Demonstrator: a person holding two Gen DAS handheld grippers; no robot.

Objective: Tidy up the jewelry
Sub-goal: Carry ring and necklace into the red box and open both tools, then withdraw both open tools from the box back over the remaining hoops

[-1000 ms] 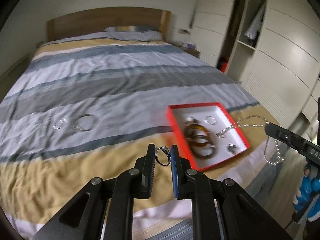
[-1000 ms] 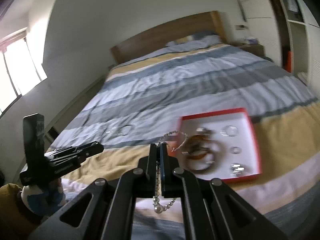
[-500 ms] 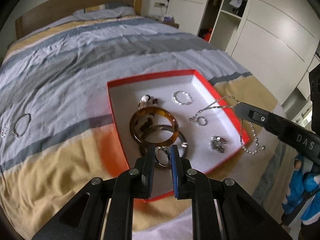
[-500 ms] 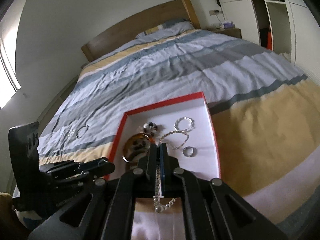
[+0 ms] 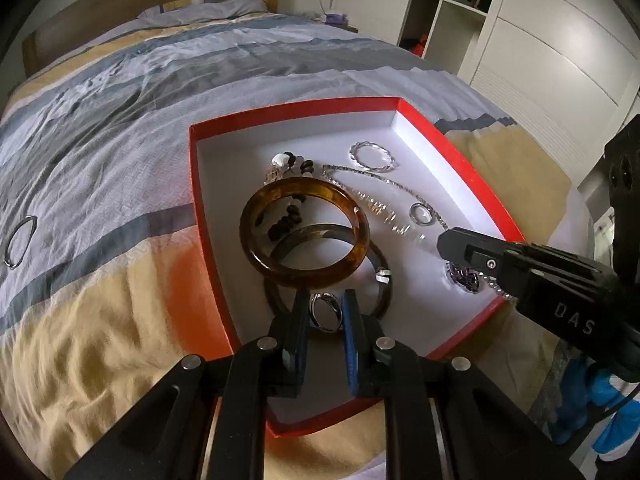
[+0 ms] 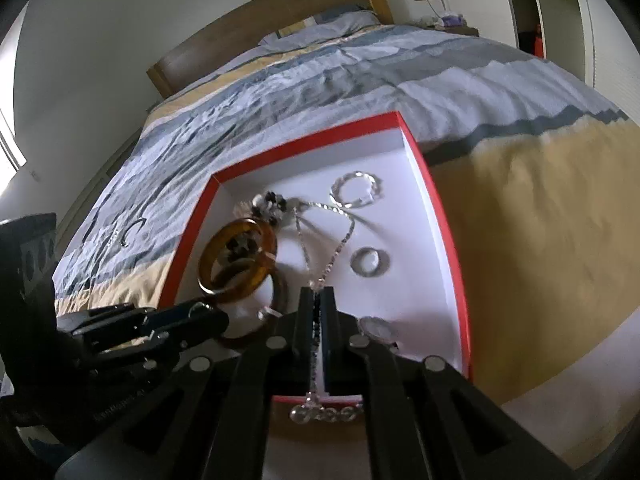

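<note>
White "DAS" lettering on right claw (image 5: 440,246) body.

Right tongs (image 6: 317,300) clamped on silver chain (image 6: 334,248), over red box (image 6: 448,240) w/ amber bangle (image 6: 236,260) inside.

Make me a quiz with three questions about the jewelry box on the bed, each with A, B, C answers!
1. Where is the brown bangle?
A. inside the box
B. on the pillow
C. on the floor

2. What colour is the outside of the box?
A. green
B. red
C. black

3. What is the left gripper doing?
A. standing wide open, empty
B. holding a spoon
C. holding a silver ring

Answers:
1 A, the bangle lies on the box's white floor.
2 B, the rim and walls are red.
3 C, the ring sits pinched between the two fingers, above the box.
</note>
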